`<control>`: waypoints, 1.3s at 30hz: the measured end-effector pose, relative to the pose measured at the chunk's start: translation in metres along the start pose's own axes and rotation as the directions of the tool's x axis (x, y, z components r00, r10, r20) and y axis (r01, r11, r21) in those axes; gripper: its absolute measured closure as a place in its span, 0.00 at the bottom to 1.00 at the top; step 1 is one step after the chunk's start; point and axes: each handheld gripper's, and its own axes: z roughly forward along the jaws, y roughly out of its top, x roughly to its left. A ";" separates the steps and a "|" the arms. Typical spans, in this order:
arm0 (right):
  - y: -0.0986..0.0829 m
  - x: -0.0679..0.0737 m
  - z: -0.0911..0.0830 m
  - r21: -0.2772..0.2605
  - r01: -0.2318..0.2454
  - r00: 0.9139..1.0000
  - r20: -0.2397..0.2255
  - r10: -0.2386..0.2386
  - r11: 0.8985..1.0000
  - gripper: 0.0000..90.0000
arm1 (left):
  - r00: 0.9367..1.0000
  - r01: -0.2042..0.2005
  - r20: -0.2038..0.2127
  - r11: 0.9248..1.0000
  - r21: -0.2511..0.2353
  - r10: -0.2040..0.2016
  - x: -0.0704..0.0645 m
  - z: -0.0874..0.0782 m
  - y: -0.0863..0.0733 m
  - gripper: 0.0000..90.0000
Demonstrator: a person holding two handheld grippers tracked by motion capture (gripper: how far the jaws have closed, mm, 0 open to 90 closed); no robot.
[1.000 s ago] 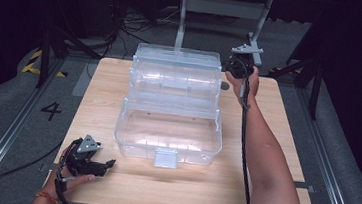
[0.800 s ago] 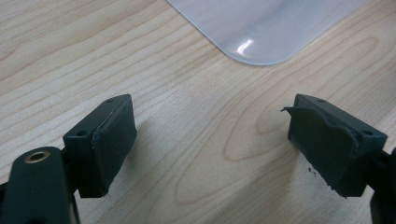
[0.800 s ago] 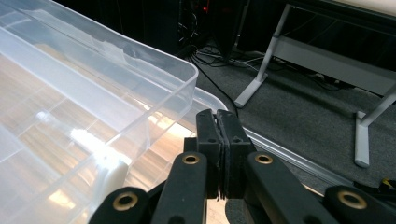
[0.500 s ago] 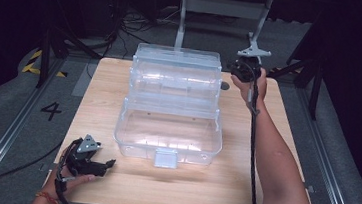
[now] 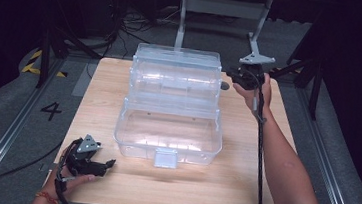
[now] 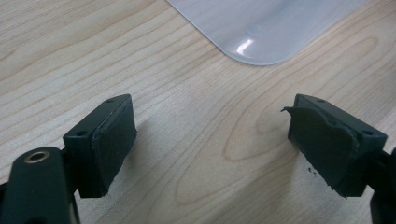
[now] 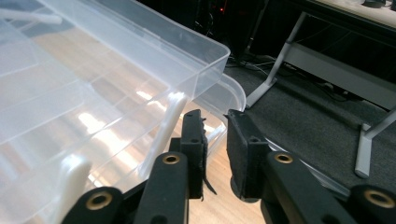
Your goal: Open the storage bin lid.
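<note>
A clear plastic organiser box (image 5: 168,133) stands open mid-table, its tiered trays (image 5: 175,76) raised at the back and a latch (image 5: 165,157) at the front. In my right gripper view the top tray's corner (image 7: 205,65) sits just ahead of the jaws. My right gripper (image 5: 231,76) hovers beside the trays' right end; its jaws (image 7: 215,135) stand almost together with only a thin gap and nothing in it. My left gripper (image 5: 107,165) rests low at the table's front left, open (image 6: 210,135) over bare wood, with the box's rounded corner (image 6: 261,28) just beyond.
The wooden table (image 5: 241,188) has free room in front of and to the right of the box. A small dark round spot (image 5: 224,85) sits on the table below the right gripper. Metal stand legs (image 5: 223,8) and cables lie on the dark floor behind.
My right gripper has shifted a little to the right, away from the trays' right end. The left gripper and the box have stayed put.
</note>
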 end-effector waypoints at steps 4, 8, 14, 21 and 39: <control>-0.004 0.003 -0.007 0.004 0.009 1.000 -0.006 -0.009 1.000 0.79 | 1.000 -0.003 -0.006 1.000 0.001 0.003 0.000 0.000 0.000 0.17; -0.007 0.005 -0.012 0.019 0.021 1.000 -0.020 -0.020 1.000 0.73 | 1.000 -0.002 -0.006 1.000 0.001 0.002 0.000 0.000 0.000 0.17; -0.015 0.009 -0.024 0.023 0.028 0.999 -0.025 -0.027 0.999 0.63 | 1.000 0.000 -0.004 1.000 0.002 0.000 0.000 0.000 0.000 0.17; -0.026 0.011 -0.034 0.050 0.038 0.999 -0.033 -0.036 0.998 0.52 | 1.000 0.000 -0.004 1.000 0.002 0.000 0.000 0.000 0.000 0.17; -0.062 0.032 -0.059 0.077 0.096 0.992 -0.086 -0.089 0.992 0.40 | 1.000 -0.010 -0.010 1.000 0.000 0.010 0.001 -0.001 0.000 0.17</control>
